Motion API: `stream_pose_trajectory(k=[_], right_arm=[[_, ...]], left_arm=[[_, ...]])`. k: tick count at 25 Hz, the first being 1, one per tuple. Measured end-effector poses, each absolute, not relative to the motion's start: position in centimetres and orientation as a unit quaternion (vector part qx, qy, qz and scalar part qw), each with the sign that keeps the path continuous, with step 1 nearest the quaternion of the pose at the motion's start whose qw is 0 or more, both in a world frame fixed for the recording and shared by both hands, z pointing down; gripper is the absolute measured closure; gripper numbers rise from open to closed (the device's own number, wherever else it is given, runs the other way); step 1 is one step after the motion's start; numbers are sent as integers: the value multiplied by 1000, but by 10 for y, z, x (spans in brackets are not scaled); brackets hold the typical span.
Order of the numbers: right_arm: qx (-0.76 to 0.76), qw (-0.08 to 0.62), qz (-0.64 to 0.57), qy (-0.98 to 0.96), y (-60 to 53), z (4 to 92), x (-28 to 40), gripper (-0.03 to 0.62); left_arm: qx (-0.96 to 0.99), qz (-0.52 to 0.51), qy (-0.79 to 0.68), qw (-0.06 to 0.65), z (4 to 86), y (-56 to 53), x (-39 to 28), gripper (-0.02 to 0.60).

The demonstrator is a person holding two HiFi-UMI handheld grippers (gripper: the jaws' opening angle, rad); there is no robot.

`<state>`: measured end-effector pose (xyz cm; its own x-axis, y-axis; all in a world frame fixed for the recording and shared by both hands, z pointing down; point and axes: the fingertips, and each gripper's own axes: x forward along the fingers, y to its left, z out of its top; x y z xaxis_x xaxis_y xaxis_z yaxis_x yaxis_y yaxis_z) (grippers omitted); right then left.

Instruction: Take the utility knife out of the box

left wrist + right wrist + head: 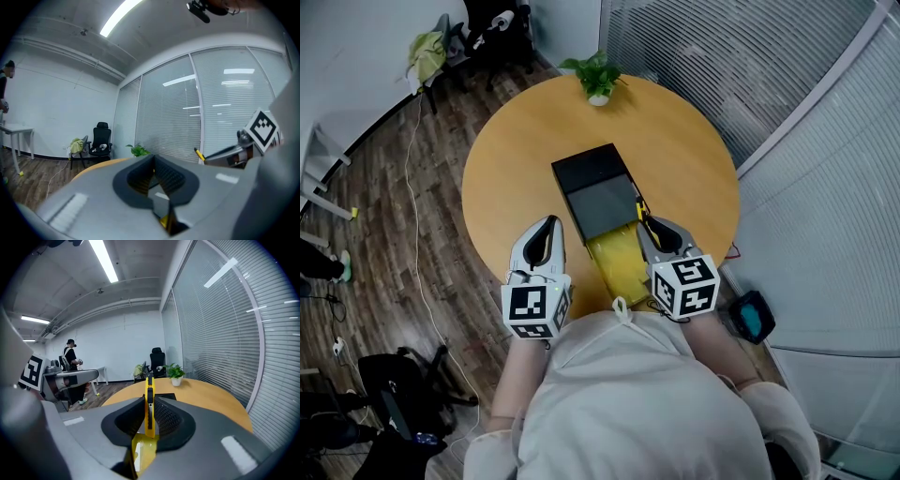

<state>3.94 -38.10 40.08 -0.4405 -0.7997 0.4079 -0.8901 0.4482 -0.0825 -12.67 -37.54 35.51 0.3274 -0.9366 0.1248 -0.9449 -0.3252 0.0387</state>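
Note:
A black box [595, 185] lies on the round wooden table [506, 178], with its yellow inner tray [619, 261] slid out towards me. My right gripper [650, 223] is shut on the yellow utility knife [149, 401], which stands upright between the pads above the tray [143, 453]. From the left gripper view the knife's tip [200, 154] pokes out ahead of the right gripper [220, 152]. My left gripper [548, 223] hovers left of the box with its jaws together and nothing between them [153, 165].
A small potted plant [598, 79] stands at the table's far edge. A black office chair [101, 140] and a white desk [16, 133] are by the wall. A person [70, 357] stands in the background. Glass walls with blinds [750, 56] run on the right.

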Motion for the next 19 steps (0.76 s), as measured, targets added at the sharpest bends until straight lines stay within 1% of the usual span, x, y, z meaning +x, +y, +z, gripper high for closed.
stream_pose_trajectory(k=[19], right_arm=[[511, 155, 153, -832, -378, 407, 49, 531]], left_arm=[[814, 46, -576, 59, 361, -375, -119, 575]])
